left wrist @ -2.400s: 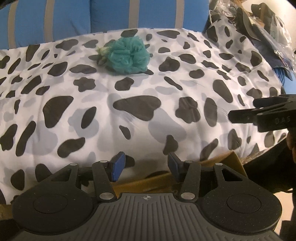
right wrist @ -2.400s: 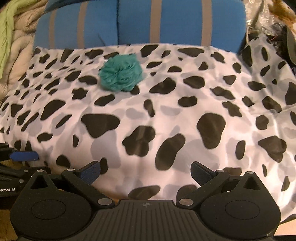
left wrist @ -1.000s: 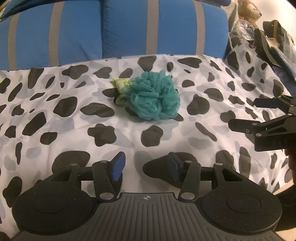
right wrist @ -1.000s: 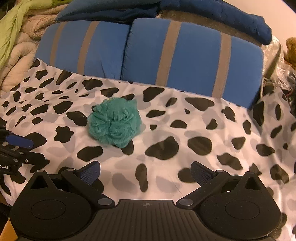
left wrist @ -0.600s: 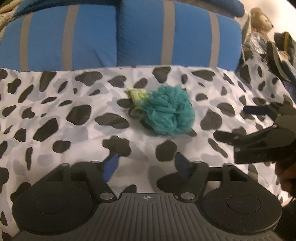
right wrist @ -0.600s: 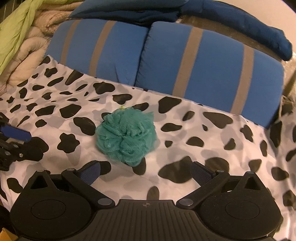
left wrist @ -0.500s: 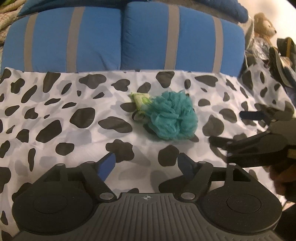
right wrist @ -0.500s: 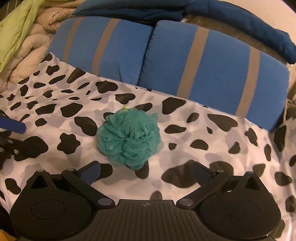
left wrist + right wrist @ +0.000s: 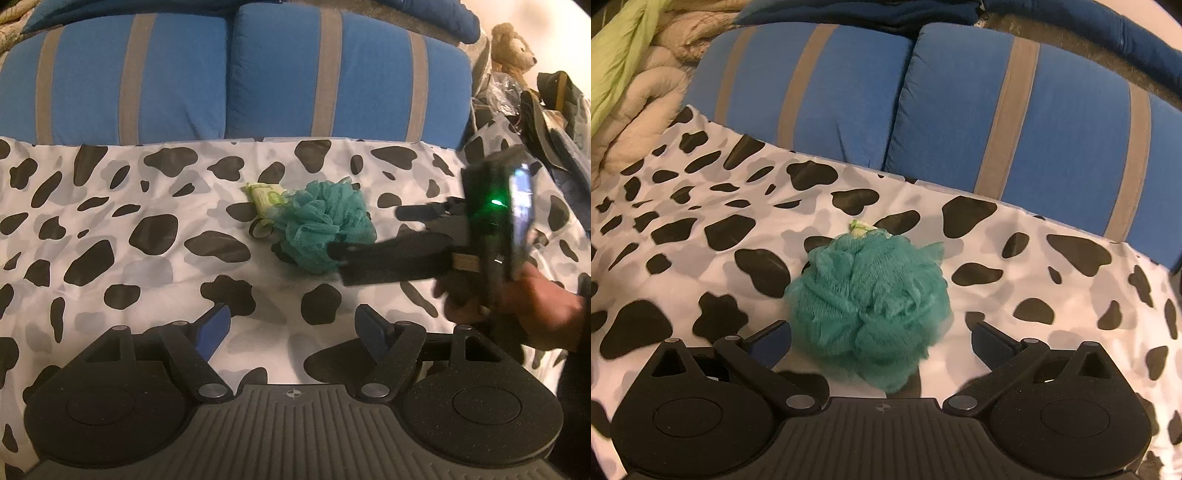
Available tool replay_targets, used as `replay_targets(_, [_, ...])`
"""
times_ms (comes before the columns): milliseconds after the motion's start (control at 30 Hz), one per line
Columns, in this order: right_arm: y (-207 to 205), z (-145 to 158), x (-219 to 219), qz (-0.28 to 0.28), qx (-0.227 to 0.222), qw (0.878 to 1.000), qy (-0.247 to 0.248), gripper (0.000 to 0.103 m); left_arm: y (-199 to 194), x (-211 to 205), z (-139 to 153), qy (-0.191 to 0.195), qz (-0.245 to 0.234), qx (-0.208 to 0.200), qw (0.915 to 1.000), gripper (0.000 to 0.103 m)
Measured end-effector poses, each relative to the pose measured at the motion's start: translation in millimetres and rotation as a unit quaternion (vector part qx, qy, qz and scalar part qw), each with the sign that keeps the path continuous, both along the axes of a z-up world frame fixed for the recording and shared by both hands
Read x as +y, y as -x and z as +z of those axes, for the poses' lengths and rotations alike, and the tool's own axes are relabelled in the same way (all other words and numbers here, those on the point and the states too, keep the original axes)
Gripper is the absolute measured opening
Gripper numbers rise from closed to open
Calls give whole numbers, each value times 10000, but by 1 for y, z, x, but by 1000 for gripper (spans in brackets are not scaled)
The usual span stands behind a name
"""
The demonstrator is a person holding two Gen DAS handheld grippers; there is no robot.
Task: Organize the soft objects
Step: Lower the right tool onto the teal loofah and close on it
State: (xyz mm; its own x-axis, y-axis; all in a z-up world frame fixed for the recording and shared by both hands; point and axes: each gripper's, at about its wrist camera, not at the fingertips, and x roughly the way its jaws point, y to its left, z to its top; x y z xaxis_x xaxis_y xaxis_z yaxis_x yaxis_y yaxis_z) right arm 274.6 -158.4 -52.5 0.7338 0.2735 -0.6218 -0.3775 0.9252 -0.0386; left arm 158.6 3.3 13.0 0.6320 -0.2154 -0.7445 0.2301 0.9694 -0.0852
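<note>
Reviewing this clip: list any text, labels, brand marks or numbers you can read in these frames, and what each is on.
No text reads clearly.
Green tag on the teal loofah: printed marks, too small and blurred to read.
Left gripper body: a small crosshair emblem only, no letters.
Right gripper body: the same crosshair emblem, no letters.
Side of the right gripper in the left wrist view: motion-blurred, only a green light shows.

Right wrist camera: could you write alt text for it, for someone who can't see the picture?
A teal mesh bath pouf lies on a cow-print bedspread, between the open fingers of the right gripper, which do not press on it. A small pale green tag shows at the pouf's far side. Two blue pillows with grey stripes lie behind.
</note>
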Motion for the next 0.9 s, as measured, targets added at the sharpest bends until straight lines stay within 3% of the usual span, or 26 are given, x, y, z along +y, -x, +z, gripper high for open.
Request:
replay_targets(333, [-35,-26,23,-161,85,9997,-142,103,1,5,-3,104,-51,213,9997,74])
replay_targets(600, [-56,-33,23,-357,240,9977,-523,103,1,10,-1,218,-31,260,9994,74])
replay_targets(767, [-66,-43,22,-436,424,9973,-409,103,0,11,-2,244,-7,317,9992,74])
replay_targets(900, [-67,-42,18,-457,605,9964,-370,80,-1,11,-1,278,2,324,9991,74])
